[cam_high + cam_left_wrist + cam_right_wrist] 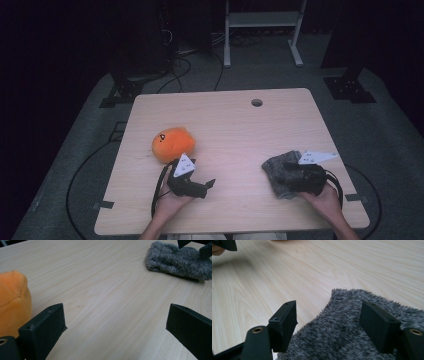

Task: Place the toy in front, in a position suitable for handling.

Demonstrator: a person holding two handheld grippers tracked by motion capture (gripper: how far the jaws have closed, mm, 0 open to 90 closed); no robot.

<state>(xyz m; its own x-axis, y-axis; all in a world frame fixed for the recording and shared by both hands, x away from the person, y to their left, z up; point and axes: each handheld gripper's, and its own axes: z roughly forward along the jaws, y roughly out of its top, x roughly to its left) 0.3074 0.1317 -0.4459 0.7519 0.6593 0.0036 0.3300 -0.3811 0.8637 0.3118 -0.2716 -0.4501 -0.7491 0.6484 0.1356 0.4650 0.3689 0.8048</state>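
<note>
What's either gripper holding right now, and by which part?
Nothing. The left gripper is open over bare table; the right gripper is open astride the grey cloth's edge, not pinching it.

1. A pale wooden table (235, 125) with a round cable hole (256, 102) near its far edge.
2. An orange plush toy (172, 143) lies left of the middle.
3. A grey fuzzy cloth (281, 172) lies at the right.

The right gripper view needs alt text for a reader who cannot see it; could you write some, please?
The right tool hangs open over a fuzzy grey cloth lying on a pale wooden table, its two black jaws either side of the cloth's near part.
</note>
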